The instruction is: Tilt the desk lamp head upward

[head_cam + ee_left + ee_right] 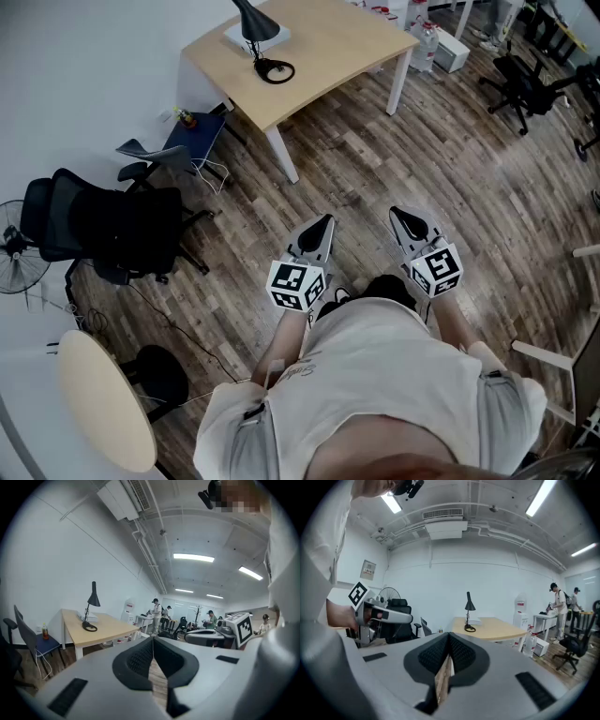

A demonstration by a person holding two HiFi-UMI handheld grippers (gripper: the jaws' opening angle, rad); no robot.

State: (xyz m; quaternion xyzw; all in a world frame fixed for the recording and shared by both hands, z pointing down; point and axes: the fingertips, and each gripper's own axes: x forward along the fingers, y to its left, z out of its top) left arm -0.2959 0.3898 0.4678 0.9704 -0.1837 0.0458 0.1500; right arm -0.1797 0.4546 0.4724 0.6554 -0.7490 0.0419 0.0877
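Note:
The black desk lamp (pixel 255 22) stands on a light wooden desk (pixel 328 47) far across the room, its cone head pointing down and its ring base (pixel 274 70) beside a white book. The lamp (pixel 93 598) shows far left in the left gripper view, and the lamp (pixel 469 603) stands centre in the right gripper view. My left gripper (pixel 322 225) and right gripper (pixel 404 218) are held close to my body over the wood floor, far from the desk. Both are shut, pads together, with nothing between them (pixel 153 641) (pixel 449 638).
A black office chair (pixel 112 230), a fan (pixel 14 248) and a blue chair (pixel 192 141) stand at the left wall. A round table (pixel 103 403) is at lower left. More chairs (pixel 525 84) and bottles (pixel 427 42) are at upper right. Several people (pixel 155 613) stand far off.

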